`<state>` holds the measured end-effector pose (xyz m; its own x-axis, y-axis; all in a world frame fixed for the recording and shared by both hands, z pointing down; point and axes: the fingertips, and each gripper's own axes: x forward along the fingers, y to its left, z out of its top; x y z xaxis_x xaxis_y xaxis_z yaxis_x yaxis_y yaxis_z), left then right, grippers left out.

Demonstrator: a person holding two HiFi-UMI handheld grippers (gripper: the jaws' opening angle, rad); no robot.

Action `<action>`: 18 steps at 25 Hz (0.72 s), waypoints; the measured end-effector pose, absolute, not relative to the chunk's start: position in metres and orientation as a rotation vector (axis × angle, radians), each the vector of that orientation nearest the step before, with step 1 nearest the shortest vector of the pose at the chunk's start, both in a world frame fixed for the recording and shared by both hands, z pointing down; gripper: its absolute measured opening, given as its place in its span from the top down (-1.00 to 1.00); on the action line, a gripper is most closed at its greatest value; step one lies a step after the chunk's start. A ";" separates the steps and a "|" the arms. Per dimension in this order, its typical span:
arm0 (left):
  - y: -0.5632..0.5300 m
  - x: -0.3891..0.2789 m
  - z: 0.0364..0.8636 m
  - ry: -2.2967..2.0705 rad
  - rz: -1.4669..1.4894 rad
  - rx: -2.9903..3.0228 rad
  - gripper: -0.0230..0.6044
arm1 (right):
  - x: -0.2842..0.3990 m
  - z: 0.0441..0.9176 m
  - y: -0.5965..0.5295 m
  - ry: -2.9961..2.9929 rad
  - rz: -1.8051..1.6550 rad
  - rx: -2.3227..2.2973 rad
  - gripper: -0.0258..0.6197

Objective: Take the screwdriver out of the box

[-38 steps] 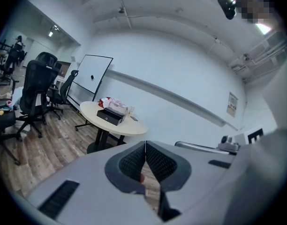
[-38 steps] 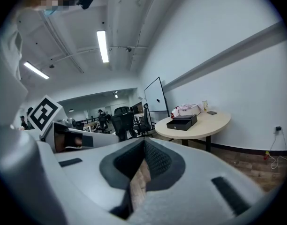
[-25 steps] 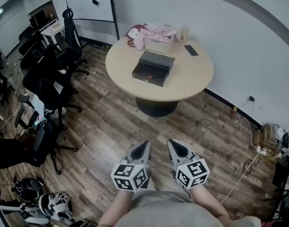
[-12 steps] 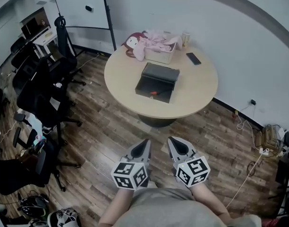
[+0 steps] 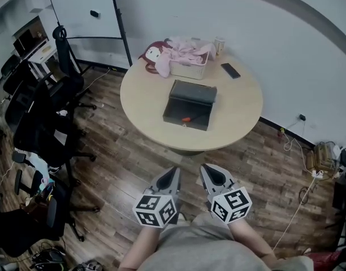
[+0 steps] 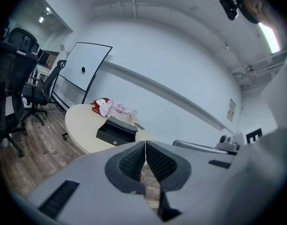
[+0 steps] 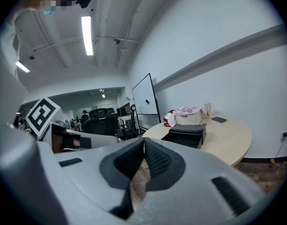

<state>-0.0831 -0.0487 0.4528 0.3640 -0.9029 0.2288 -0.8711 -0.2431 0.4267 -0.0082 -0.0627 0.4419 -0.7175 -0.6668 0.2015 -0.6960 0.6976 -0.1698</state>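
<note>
As the person nears the table [image 5: 241,114], the box [image 5: 191,97] and screwdriver [image 5: 186,119] sit closer than before, yet left gripper [image 5: 174,171] and right gripper [image 5: 204,169] stay clenched, empty, well short.

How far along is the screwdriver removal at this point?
Barely started. Done: the black rectangular box on the round beige table stands open, with the orange-handled screwdriver lying inside. In hand: nothing; the left claw and right claw are both shut and empty, above the wood floor short of the table. Left: reach the box, grip the screwdriver, lift it out.
</note>
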 end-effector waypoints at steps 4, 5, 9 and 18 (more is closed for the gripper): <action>-0.065 -0.092 0.457 -1.529 -0.080 2.135 0.91 | -0.016 0.448 -0.074 -2.756 0.379 1.111 0.92; -0.070 -0.094 0.458 -1.529 -0.077 2.132 0.91 | -0.017 0.450 -0.078 -2.752 0.385 1.112 0.92; -0.090 -0.102 0.464 -1.518 -0.050 2.131 0.91 | -0.024 0.452 -0.100 -2.748 0.396 1.126 0.92; -0.167 -0.109 0.477 -1.500 0.006 2.135 0.91 | -0.032 0.456 -0.176 -2.749 0.397 1.135 0.92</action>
